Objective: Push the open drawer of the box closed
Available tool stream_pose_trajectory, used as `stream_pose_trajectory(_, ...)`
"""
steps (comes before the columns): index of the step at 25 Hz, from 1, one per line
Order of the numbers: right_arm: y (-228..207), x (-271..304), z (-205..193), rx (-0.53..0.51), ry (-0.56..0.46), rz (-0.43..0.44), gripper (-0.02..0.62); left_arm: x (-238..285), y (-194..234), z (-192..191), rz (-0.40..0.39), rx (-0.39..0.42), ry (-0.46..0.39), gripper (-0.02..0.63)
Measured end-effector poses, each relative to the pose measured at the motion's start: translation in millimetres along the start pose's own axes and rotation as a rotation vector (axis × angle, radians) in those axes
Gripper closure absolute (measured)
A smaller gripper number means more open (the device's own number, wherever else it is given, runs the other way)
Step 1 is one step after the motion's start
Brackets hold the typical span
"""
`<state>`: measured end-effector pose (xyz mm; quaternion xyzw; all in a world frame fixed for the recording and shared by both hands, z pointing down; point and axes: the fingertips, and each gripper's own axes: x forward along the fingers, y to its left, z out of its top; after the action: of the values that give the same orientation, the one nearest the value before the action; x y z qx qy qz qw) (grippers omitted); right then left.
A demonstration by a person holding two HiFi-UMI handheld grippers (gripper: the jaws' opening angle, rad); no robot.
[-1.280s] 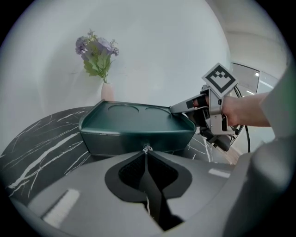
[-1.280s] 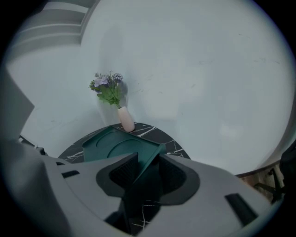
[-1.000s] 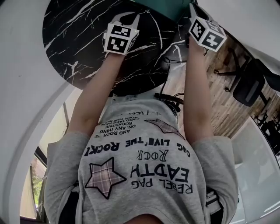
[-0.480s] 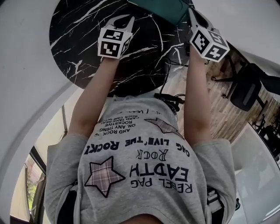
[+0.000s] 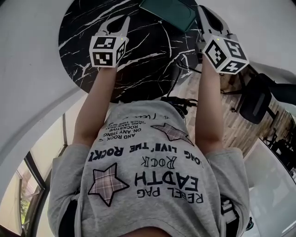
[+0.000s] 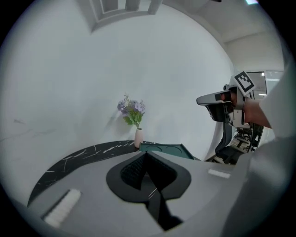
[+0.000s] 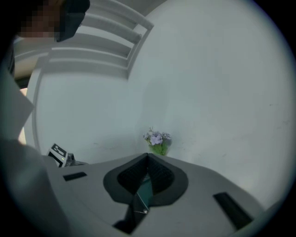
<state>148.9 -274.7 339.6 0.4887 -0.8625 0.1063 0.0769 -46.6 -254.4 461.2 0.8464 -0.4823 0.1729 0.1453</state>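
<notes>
The dark green box (image 5: 169, 11) lies on the round black marble table (image 5: 138, 69), at the top of the head view. In the left gripper view the green box (image 6: 166, 149) shows its top with round recesses; its drawer front is hidden. My left gripper (image 5: 121, 19) hangs over the table left of the box, jaws together and empty. My right gripper (image 5: 202, 9) is raised at the box's right edge, also shut with nothing in it. The left gripper (image 6: 147, 154) points past the box. The right gripper (image 7: 148, 159) points at the wall.
A small white vase of purple flowers (image 6: 134, 118) stands on the table behind the box, against a curved white wall; the flowers (image 7: 157, 140) also show ahead of the right gripper. A black office chair (image 5: 256, 99) and cables stand on the wooden floor to the right.
Both grippers have risen toward the camera, their marker cubes now larger in the head view. The left one drifted left. More of the green box shows between them.
</notes>
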Motion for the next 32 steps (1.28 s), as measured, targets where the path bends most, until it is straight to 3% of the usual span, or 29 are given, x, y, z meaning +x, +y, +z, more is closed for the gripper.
stream_pose_trajectory(7,27.1,-27.9,41.5,0.061,-0.118,0.077,0.583,-45.7,6.2,39.5,0.028,-0.017,-0.114,0.597)
stream_pose_trajectory(12,43.3,-49.7,61.7,0.120,-0.184,0.126,0.583,-72.4,-1.2,59.9,-0.006,-0.017,-0.170,0.597)
stream_pose_trajectory(23,79.8,-92.2,92.6,0.050,-0.215,0.154,0.583,-132.4,-8.6,108.9,0.003,0.029,-0.285,0.597)
stream_pose_trajectory(32,95.1,-107.0,95.1,0.015,-0.231,0.145,0.583,-167.0,5.0,125.0,0.073,0.026,-0.347,0.597)
